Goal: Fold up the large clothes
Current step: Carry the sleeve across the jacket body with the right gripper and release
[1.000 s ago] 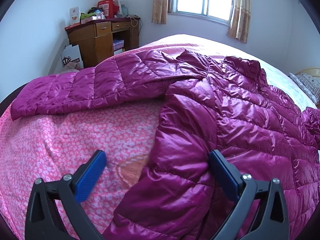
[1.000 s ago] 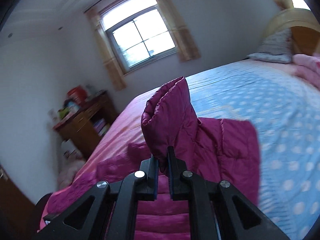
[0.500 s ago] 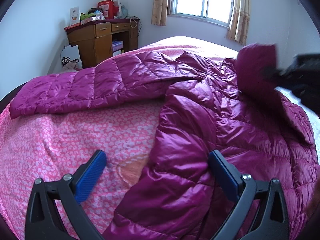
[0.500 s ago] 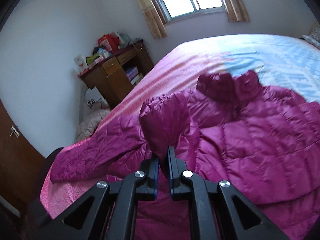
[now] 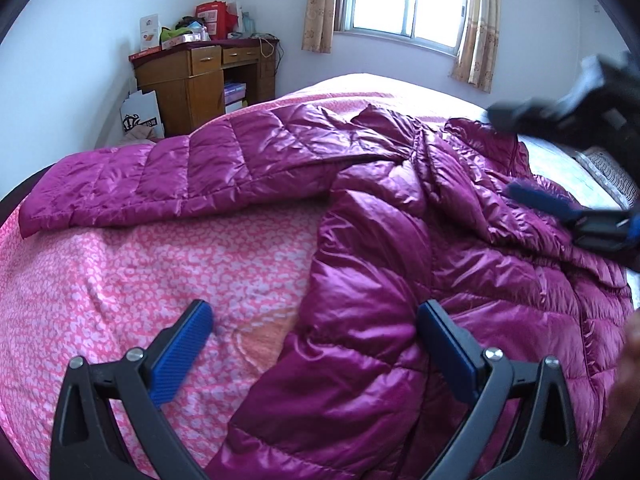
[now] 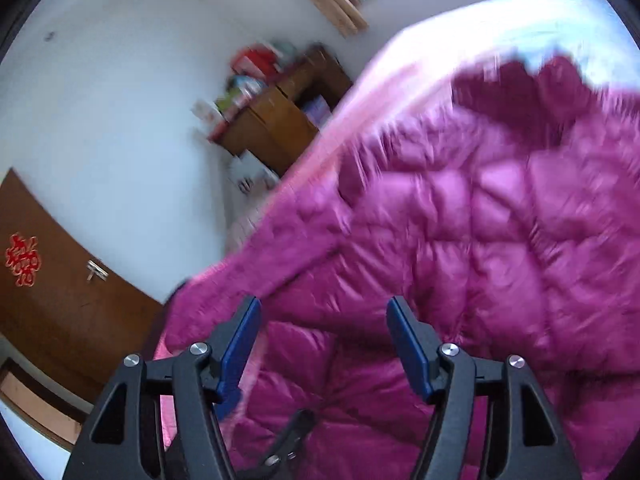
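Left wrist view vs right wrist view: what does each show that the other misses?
Only the left wrist view: the window in full, the left gripper open over the jacket's edge, and the right gripper from the side, its jaws opening with nothing between them. Only the right wrist view: a brown door with a red ornament. Both: the magenta puffer jacket spread on the pink bedspread, and the cluttered wooden desk.

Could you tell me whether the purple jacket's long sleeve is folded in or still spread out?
Spread out: the sleeve lies stretched flat across the pink bedspread, away from the jacket body.
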{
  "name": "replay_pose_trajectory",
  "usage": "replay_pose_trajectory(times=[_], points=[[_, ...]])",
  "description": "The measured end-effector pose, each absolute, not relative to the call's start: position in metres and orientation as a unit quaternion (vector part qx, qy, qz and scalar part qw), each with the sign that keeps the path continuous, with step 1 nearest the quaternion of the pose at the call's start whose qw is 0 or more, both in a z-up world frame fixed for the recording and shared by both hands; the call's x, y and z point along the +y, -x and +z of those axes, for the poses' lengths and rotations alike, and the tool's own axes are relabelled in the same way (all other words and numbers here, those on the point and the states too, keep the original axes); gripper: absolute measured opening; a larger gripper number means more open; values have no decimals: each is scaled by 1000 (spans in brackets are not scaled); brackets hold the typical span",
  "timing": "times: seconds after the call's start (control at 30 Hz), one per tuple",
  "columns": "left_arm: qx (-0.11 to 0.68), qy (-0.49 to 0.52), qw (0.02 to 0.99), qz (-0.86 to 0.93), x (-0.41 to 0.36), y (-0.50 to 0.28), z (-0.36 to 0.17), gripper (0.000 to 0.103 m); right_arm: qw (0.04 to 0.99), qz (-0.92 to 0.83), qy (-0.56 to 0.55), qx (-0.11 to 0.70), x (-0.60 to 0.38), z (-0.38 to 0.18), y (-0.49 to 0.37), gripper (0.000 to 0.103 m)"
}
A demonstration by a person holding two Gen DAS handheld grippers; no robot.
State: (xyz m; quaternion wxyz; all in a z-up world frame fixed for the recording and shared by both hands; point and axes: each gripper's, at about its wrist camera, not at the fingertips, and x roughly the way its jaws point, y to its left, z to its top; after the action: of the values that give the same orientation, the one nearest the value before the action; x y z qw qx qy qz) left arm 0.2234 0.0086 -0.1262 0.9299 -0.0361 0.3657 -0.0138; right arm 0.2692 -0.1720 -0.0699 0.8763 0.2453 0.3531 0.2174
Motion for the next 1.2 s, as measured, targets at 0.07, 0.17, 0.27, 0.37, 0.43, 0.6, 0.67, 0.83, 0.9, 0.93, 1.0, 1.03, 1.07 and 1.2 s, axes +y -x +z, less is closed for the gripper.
replay_pose_trajectory(times=[0.07, 0.17, 0.27, 0.37, 0.43, 0.6, 0.67, 0.83, 0.9, 0.93, 1.0, 1.03, 1.07, 1.2], points=[[366, 36, 930, -14, 8, -224, -126, 103, 899, 178, -219, 334, -187, -53, -262, 66], [366, 36, 930, -14, 8, -224, -126, 103, 919, 111, -195, 324, -223, -42, -258, 65], [366, 35, 930, -13, 8, -223, -127, 103, 923, 22, -176, 342, -267, -49, -260, 65], [366, 35, 930, -13, 7, -224, -127, 103, 910, -23, -163, 380, -295, -70, -259, 65], [366, 35, 930, -13, 8, -223, -127, 103, 901, -31, -163, 401, -306, -86, -256, 65], [367, 32, 929, -11, 7, -225, -127, 103, 907, -41, -109, 405, -314, -109, -241, 65], [368, 31, 929, -10, 5, -226, -127, 103, 907, -47, -113, 403, -317, -111, -241, 65], [367, 30, 930, -9, 7, -226, -129, 103, 911, -62, -84, 398, -307, -110, -231, 65], [367, 30, 930, -10, 6, -226, -129, 103, 917, -66, -73, 386, -302, -102, -226, 65], [368, 30, 929, -10, 6, -226, -129, 103, 926, -54, -78, 366, -298, -93, -220, 65], [367, 29, 930, -9, 7, -225, -129, 103, 939, -22, -85, 332, -281, -75, -211, 65], [367, 28, 930, -8, 7, -225, -129, 103, 941, -5, -85, 328, -271, -70, -212, 65], [367, 28, 930, -8, 7, -226, -129, 103, 940, 17, -84, 331, -257, -65, -215, 65], [368, 28, 929, -9, 6, -226, -129, 103, 925, 78, -73, 365, -207, -70, -245, 65]])
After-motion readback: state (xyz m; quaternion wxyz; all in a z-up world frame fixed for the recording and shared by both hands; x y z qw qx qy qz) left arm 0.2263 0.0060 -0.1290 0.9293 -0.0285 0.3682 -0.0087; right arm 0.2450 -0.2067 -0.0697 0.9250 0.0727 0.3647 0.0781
